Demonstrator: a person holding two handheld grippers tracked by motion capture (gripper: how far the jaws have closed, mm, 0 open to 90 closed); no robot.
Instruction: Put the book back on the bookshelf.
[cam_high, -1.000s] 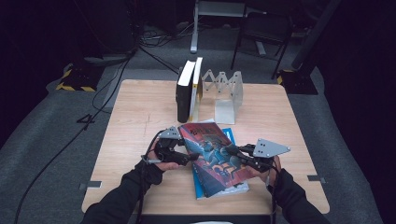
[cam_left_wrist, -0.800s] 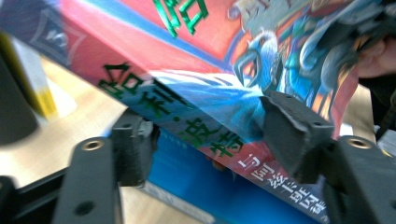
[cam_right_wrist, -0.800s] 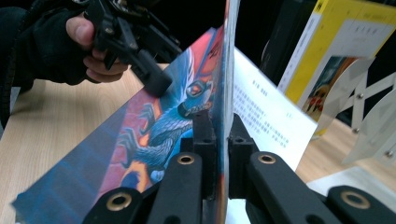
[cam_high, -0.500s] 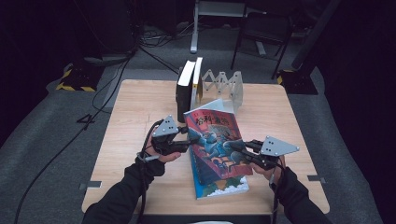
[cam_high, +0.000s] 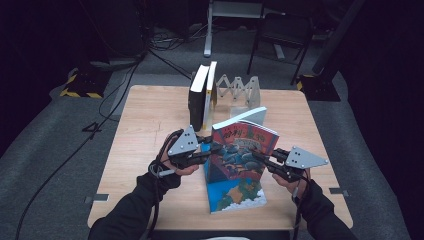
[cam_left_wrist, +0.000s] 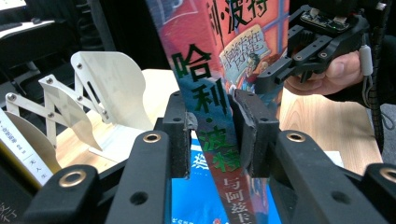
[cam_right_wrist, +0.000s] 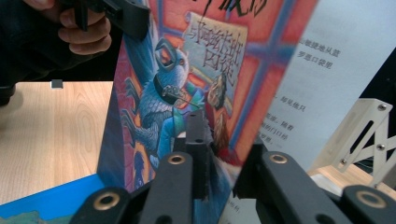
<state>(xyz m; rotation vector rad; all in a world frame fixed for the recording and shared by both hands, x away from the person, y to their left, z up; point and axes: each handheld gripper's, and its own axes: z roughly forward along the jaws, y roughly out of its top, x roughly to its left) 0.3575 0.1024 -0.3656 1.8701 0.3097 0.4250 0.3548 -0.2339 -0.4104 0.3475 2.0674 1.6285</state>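
A colourful paperback (cam_high: 242, 150) with a red and blue cover stands almost upright above the middle of the table, held from both sides. My left gripper (cam_high: 214, 149) is shut on the paperback's spine (cam_left_wrist: 210, 135), with the jaws pressed on either side of it. Along the opposite edge my right gripper (cam_high: 259, 158) is shut on the front cover (cam_right_wrist: 187, 74) and a few pages, near the lower part. In the left gripper view the right gripper (cam_left_wrist: 317, 44) shows behind the book. A hand with the left gripper (cam_right_wrist: 119, 14) appears at the top left of the right gripper view.
A second book with a blue cover (cam_high: 239, 196) lies flat under the raised one. At the back of the table stands a white folding book rack (cam_high: 241, 90) with a black and a white book (cam_high: 202, 97) upright at its left end. The table edge (cam_high: 320, 220) is near my forearms.
The paperback has been tipped from lying slanted on the blue book to nearly upright, and it has moved a little toward the rack. Both grippers rose with it, staying shut.
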